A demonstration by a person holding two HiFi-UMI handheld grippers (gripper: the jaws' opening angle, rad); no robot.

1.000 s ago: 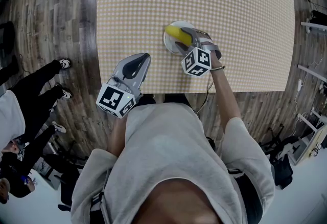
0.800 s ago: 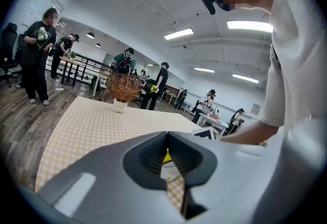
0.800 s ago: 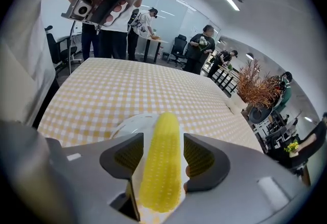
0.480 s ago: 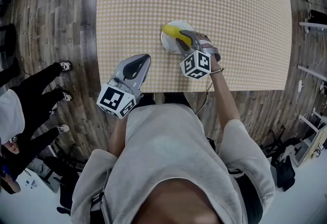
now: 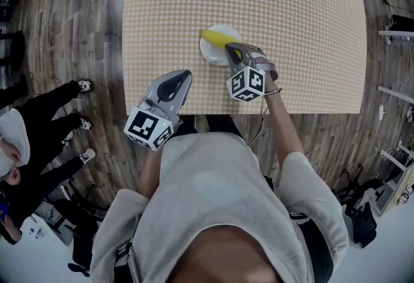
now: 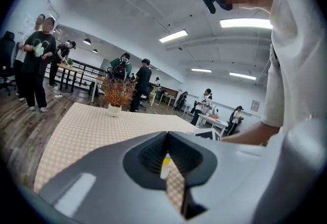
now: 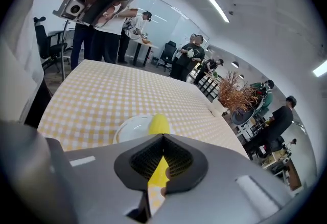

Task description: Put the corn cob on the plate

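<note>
Yellow item: we count one corn cob [image 5: 218,36], lying across the far part of one white plate [image 5: 208,54] on the checked table [image 5: 291,17].
Cob against fingers: it sits just beyond the tips of the right gripper [image 5: 231,49], apart from them.
Right gripper: its jaws have just been closing and meet, with nothing between them.
Left gripper [image 5: 182,75]: jaws together, empty, over the table's near edge, well apart from the plate.
Gripper count: two.

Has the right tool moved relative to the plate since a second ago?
Yes, slightly: the right tool has drawn back from the corn cob on the plate toward the table's near edge; its jaws have just closed on nothing.
</note>
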